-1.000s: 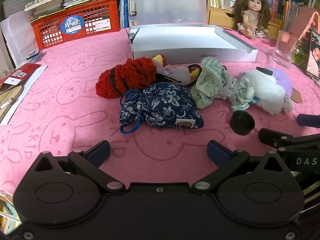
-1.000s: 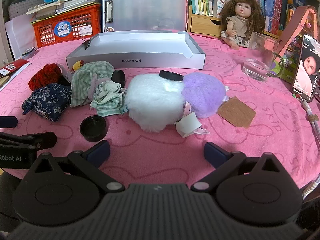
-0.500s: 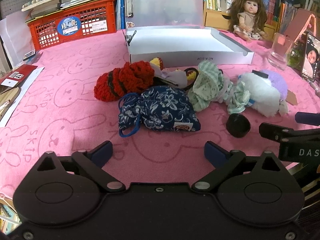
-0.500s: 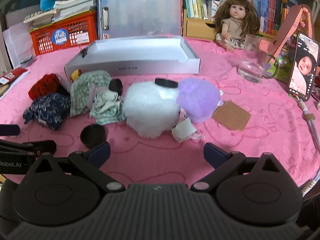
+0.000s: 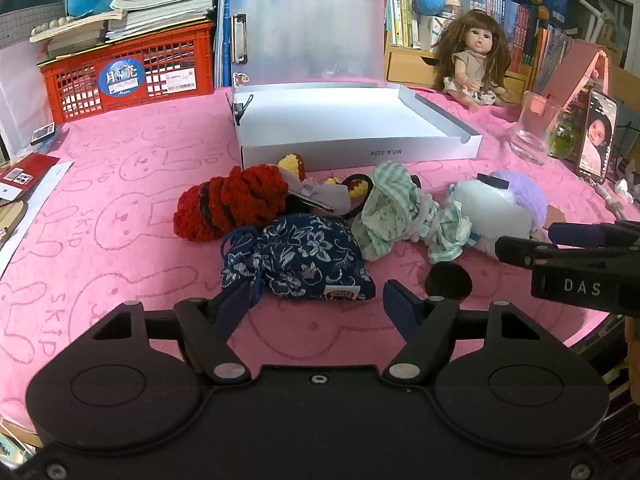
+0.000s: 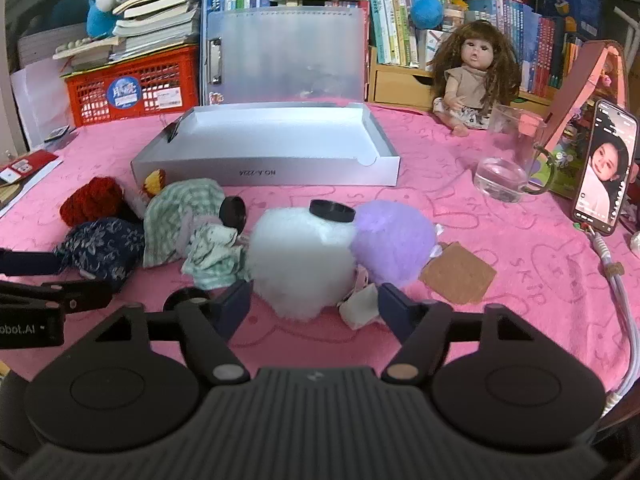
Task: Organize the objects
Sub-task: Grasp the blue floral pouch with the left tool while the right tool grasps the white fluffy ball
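On the pink bunny-print cloth (image 5: 120,184), the soft clutter is piled just in front of the shallow white cardboard box (image 5: 352,152), and nothing is held yet. Both sets of jaws have just been closing partway: the left gripper (image 5: 316,304) is lined up on the navy floral drawstring pouch (image 5: 300,260), the right gripper (image 6: 316,306) on the white fluffy pompom (image 6: 300,260), neither touching. Probably best if each is pushed further in first, so a real bite is taken and not just fluff or cord.

Black round lid (image 6: 185,295) half hidden behind right gripper's finger (image 6: 236,307). Left gripper (image 6: 48,300) cut off by frame edge, jaws unseen there. Yellow knit item (image 5: 292,163) mostly buried behind red crochet piece (image 5: 232,204). Box label (image 6: 256,173) too blurred to read.
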`<state>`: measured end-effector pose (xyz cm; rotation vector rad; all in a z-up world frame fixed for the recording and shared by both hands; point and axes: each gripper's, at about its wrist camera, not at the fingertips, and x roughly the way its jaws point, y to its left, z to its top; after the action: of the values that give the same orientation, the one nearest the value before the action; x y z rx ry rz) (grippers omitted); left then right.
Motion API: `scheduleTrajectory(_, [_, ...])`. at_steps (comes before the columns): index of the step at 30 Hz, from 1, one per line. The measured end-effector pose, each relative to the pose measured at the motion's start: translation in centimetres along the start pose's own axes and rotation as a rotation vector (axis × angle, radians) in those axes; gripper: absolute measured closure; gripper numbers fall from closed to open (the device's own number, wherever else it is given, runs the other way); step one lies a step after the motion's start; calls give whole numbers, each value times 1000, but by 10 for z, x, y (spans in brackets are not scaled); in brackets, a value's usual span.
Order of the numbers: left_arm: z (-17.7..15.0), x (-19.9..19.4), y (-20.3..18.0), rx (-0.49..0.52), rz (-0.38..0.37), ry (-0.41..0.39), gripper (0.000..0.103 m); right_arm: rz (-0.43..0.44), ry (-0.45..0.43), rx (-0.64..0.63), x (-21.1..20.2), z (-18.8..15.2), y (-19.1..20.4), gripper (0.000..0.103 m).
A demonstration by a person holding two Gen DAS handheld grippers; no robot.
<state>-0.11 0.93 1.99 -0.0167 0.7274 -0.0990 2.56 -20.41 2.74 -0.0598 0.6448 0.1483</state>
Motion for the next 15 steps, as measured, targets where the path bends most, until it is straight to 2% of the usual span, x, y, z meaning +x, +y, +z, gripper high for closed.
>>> scheduleTrajectory(8, [10,8,-1,8,6,-11,33,31,-12,-21,10,11,7,31])
scheduleTrajectory(11, [13,12,-1,12,12,-12,33,17,-10,-25,16,13,9,35])
scheduleTrajectory(15, [15,18,1,9,19,-15,33,13,-8,-24,22,17,9,35])
